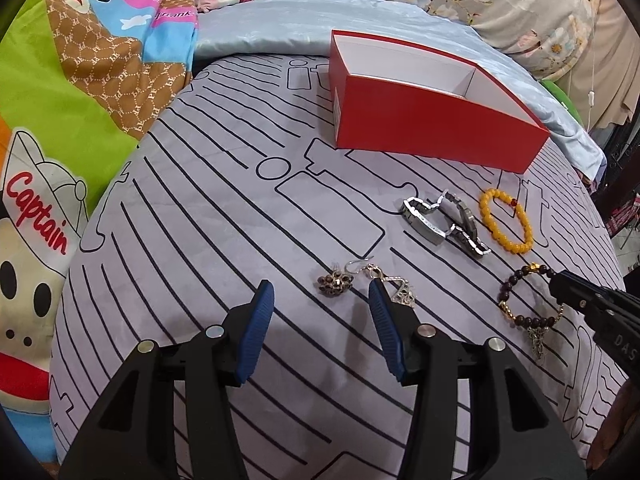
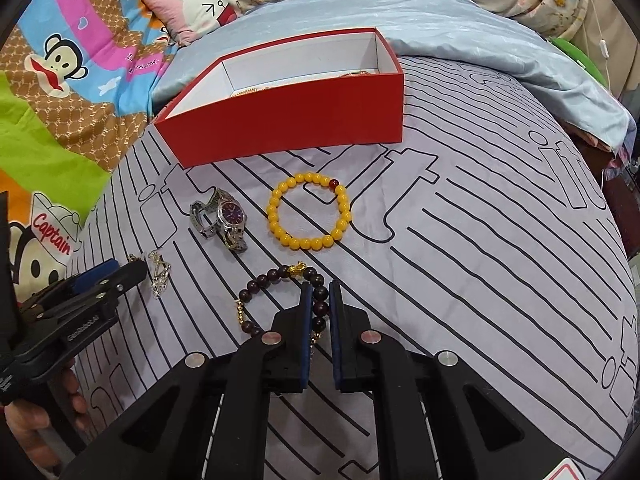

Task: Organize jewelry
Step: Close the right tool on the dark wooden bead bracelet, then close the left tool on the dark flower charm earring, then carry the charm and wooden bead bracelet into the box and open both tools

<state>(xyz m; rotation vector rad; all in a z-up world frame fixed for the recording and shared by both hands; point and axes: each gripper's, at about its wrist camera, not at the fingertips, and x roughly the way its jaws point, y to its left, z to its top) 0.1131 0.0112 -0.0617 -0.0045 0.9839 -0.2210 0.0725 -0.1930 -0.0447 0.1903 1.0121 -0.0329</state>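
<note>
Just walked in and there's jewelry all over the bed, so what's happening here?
A person is sorting jewelry into a red box with a claw in each hand. The right claw is shut on the dark bead bracelet. The left claw is open, hovering by the earrings. The watch and yellow bead bracelet lie on the gray striped sheet; something gold already sits in the box.
</note>
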